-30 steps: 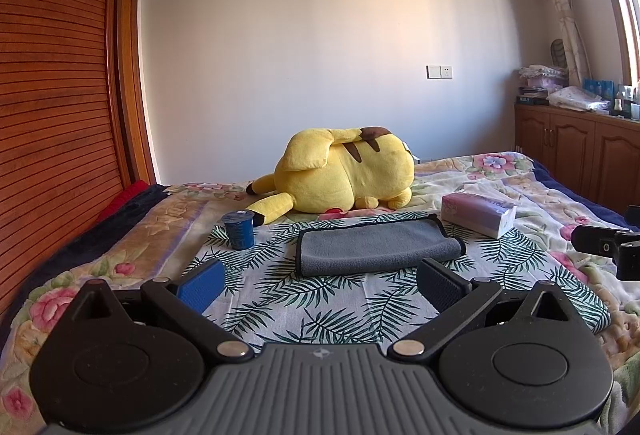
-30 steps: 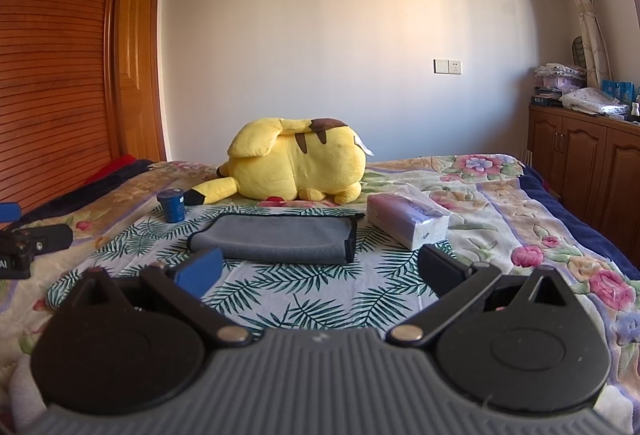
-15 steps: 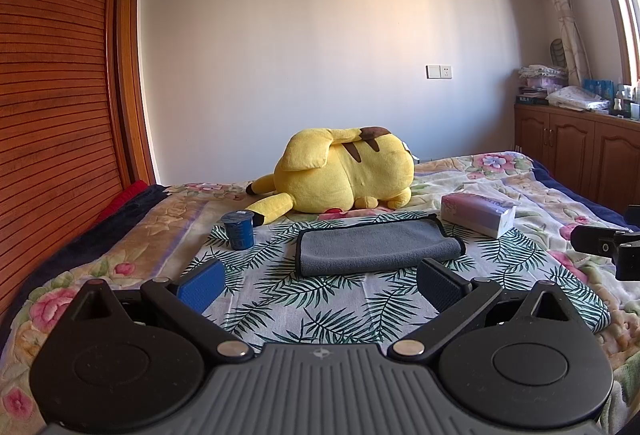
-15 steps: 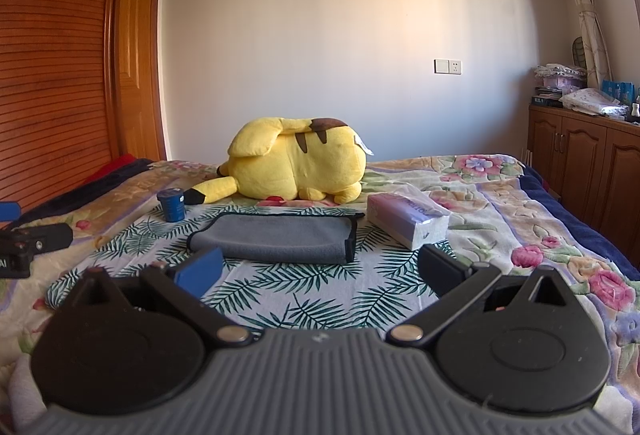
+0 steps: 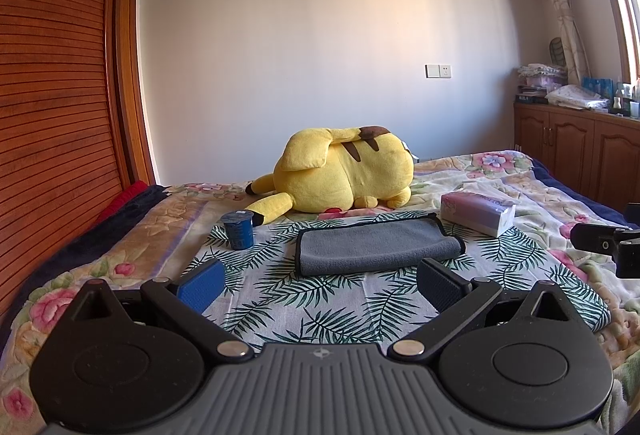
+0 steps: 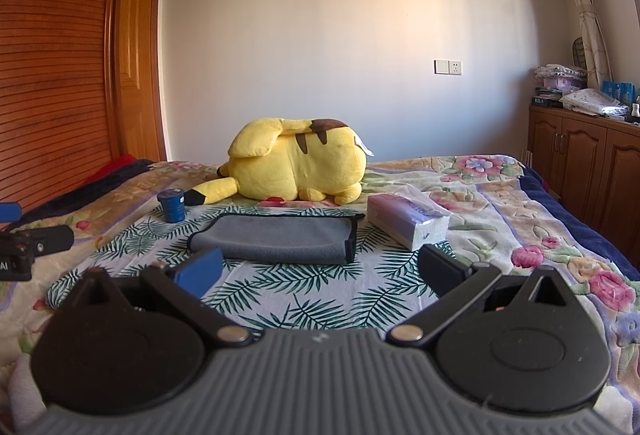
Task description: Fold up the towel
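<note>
A grey towel point(image 5: 376, 245) with a dark hem lies folded flat on the leaf-print cloth point(image 5: 320, 307) on the bed; it also shows in the right wrist view point(image 6: 280, 237). My left gripper point(image 5: 320, 281) is open and empty, held short of the towel's near edge. My right gripper point(image 6: 320, 271) is open and empty, also short of the towel. Each gripper's side shows at the edge of the other's view: the right gripper point(image 5: 608, 243) and the left gripper point(image 6: 28, 245).
A yellow plush toy point(image 5: 344, 173) lies behind the towel. A small blue cup point(image 5: 239, 229) stands left of it, a tissue pack point(image 5: 478, 213) right of it. A wooden wardrobe point(image 5: 52, 83) is on the left, wooden cabinets point(image 5: 576, 151) on the right.
</note>
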Demonstrator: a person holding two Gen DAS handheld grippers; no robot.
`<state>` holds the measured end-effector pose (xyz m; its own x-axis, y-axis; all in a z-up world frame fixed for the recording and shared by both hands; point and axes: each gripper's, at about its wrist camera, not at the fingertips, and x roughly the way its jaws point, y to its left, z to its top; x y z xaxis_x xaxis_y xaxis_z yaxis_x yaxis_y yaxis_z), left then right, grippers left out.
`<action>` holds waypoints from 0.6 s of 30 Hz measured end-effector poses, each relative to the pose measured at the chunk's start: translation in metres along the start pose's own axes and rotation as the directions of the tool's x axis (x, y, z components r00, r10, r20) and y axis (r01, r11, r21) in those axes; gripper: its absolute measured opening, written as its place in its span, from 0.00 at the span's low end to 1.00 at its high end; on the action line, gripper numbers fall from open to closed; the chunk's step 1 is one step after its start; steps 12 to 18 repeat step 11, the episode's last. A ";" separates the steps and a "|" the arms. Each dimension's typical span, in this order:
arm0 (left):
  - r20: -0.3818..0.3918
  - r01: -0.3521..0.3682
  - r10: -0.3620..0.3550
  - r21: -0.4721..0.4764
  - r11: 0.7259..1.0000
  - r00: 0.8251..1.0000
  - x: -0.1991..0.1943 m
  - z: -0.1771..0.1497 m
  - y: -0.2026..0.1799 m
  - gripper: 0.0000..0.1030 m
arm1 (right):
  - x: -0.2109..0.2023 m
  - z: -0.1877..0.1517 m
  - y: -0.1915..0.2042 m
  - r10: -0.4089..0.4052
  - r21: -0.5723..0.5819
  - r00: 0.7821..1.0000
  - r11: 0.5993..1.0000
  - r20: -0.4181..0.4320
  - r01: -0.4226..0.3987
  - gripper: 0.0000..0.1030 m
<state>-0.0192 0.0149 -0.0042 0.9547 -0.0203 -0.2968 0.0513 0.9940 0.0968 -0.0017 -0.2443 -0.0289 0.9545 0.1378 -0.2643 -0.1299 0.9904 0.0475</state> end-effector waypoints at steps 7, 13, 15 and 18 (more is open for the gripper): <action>0.000 0.000 0.000 0.002 1.000 1.000 0.000 -0.001 -0.001 1.00 | 0.000 0.000 0.000 0.000 0.000 1.000 1.000 0.000 0.000 1.00; -0.002 0.000 0.000 0.002 1.000 1.000 0.000 -0.001 -0.001 1.00 | 0.000 0.000 0.000 0.000 0.000 1.000 1.000 0.000 0.000 1.00; -0.002 0.000 0.000 0.002 1.000 1.000 0.000 -0.001 -0.001 1.00 | 0.000 0.000 0.000 0.000 0.000 1.000 1.000 0.000 0.000 1.00; -0.002 0.000 0.000 0.002 1.000 1.000 0.000 -0.001 -0.001 1.00 | 0.000 0.000 0.000 0.000 0.000 1.000 1.000 0.000 0.000 1.00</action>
